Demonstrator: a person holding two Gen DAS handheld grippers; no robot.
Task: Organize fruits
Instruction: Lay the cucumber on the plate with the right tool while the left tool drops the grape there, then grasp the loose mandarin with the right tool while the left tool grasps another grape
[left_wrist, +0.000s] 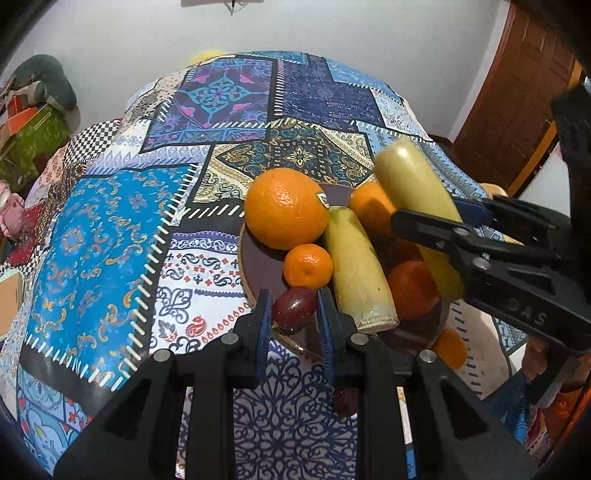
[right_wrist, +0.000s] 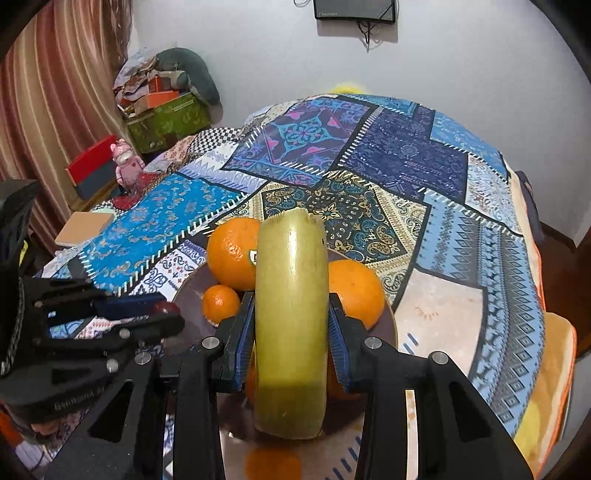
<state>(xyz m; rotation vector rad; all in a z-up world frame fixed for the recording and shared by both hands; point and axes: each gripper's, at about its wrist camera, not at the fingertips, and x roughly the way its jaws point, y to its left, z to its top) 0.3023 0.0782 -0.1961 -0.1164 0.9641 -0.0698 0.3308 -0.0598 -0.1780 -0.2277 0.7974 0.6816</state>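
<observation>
Nearest your left claw (left_wrist: 293, 314), a dark red grape (left_wrist: 294, 307) sits between the blue pads at the plate's (left_wrist: 258, 266) near rim; whether the pads press on it or only flank it you cannot tell. Just beyond, your right claw (right_wrist: 291, 328) is clamped on a banana piece (right_wrist: 291, 325), held above the plate. On the plate itself you have a second banana piece (left_wrist: 356, 269), a small tangerine (left_wrist: 308, 266), a big stickered orange (left_wrist: 286, 206) and at least two more oranges (left_wrist: 371, 206) behind and under the raised piece, partly hidden. One more orange fruit (left_wrist: 450, 349) lies off the plate on the patchwork worktop (left_wrist: 110, 236), by the right rim. By the look of it, most fruit is gathered; the held banana, the grape and that stray remain.
</observation>
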